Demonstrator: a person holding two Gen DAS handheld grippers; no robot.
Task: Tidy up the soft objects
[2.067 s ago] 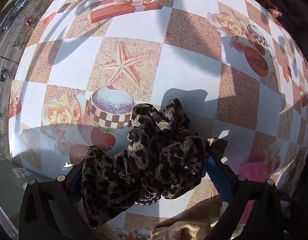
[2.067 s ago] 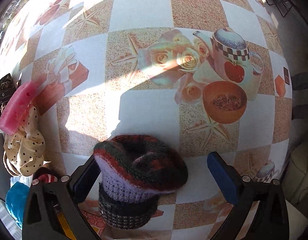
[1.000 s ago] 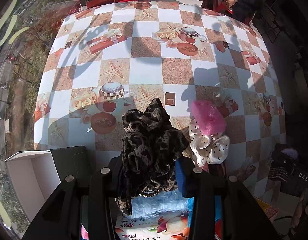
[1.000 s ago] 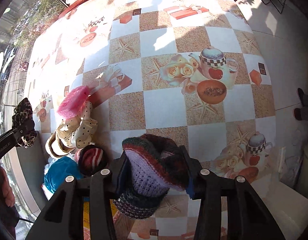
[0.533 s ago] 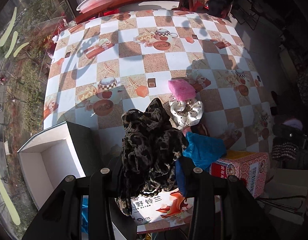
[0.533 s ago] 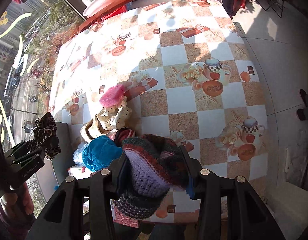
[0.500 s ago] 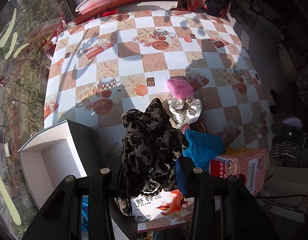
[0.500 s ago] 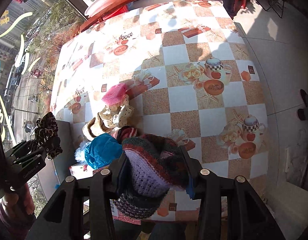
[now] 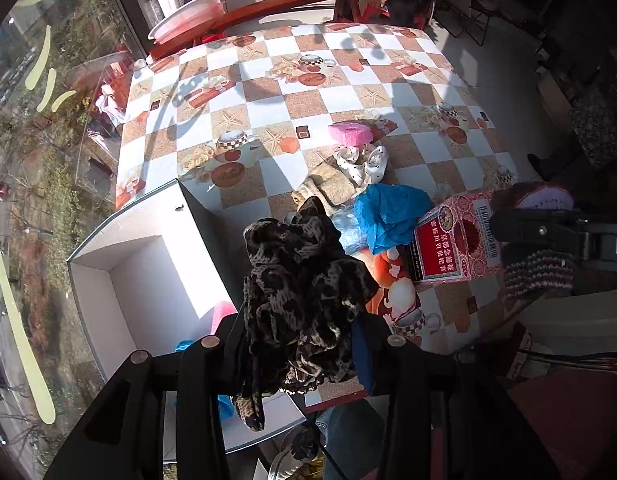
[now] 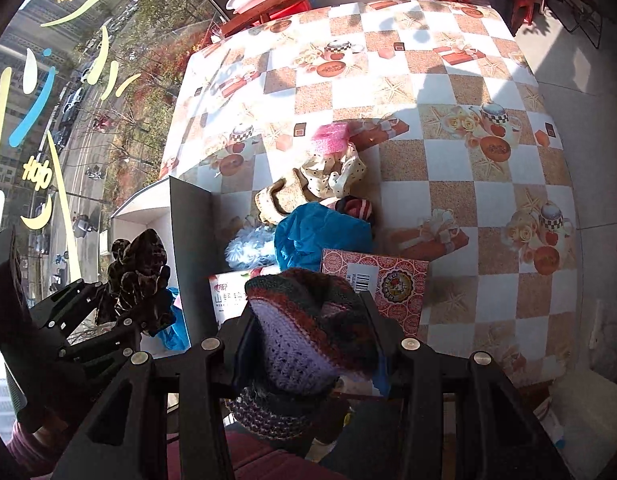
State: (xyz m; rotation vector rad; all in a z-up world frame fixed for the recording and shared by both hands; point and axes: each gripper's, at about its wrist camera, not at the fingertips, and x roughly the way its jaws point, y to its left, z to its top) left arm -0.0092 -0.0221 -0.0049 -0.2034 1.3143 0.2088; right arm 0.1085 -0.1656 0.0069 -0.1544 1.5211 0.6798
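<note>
Both grippers have lifted higher; left gripper (image 9: 304,344) squeezes the leopard scarf (image 9: 304,280), right gripper (image 10: 308,344) squeezes the knit hat (image 10: 308,328), white box (image 9: 120,264) at nine o'clock.

Box (image 9: 120,264) left of table (image 9: 348,96), soft items (image 9: 360,160) on table

Left gripper (image 9: 300,340) is clamping a leopard-print scarf (image 9: 304,296), which is bunching up between its jaws and hanging above the checkered tablecloth (image 9: 348,92). Just left of the scarf an open white box (image 9: 120,264) is sitting. Right of the scarf a blue cloth (image 9: 392,212) is lying against a red carton (image 9: 452,244). Beyond the carton, the right gripper (image 9: 548,232) is holding a knitted hat (image 9: 540,268).
</note>
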